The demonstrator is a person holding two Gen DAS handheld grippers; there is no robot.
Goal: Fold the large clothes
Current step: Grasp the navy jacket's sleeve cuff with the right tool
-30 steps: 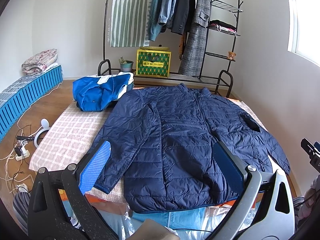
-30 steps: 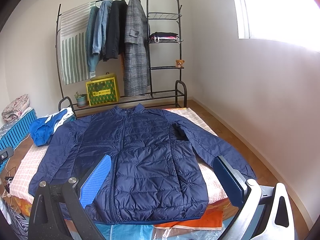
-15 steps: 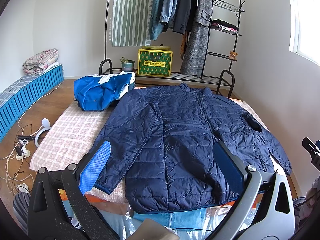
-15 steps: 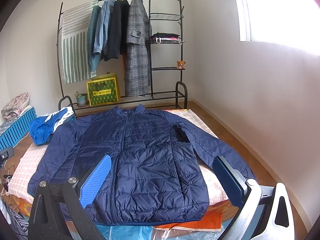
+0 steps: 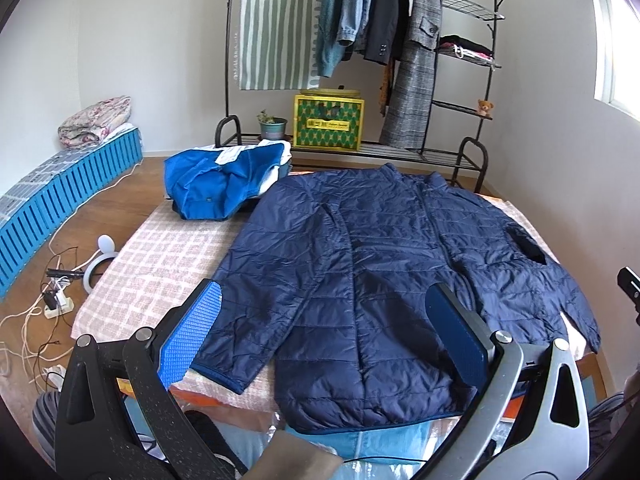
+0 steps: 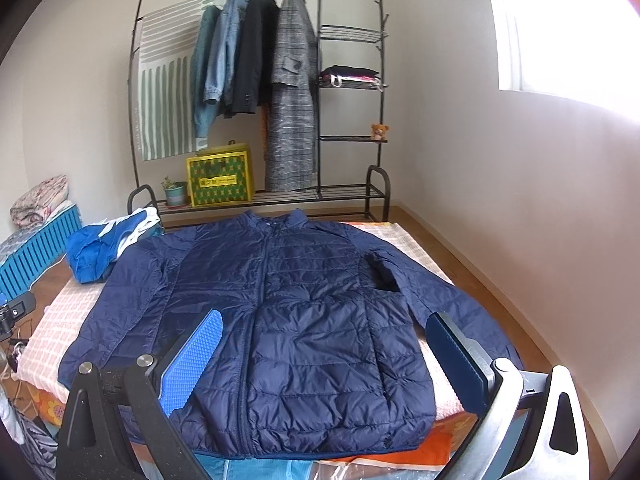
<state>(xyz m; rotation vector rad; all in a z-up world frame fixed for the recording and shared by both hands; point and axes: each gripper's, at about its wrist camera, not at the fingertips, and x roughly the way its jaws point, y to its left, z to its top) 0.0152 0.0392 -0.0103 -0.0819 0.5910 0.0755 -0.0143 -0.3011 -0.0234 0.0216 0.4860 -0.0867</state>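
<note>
Left wrist view: jacket [image 5: 384,280] flat, zipped, on the bed [image 5: 160,264]. Both grippers, left [image 5: 324,340] and right [image 6: 324,360], wide open, empty, above the hem. Best to pinch a cuff first, then carry the sleeve across the chest.

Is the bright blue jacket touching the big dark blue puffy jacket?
Cannot tell. In the left wrist view the bright blue jacket sits right by the dark jacket's shoulder, with no plain gap or contact. The right wrist view shows the same.

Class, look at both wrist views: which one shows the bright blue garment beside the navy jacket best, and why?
The left wrist view: the bright blue garment lies whole and unobstructed on the checked cover, beside the navy jacket. In the right wrist view it sits small near the left edge.
</note>
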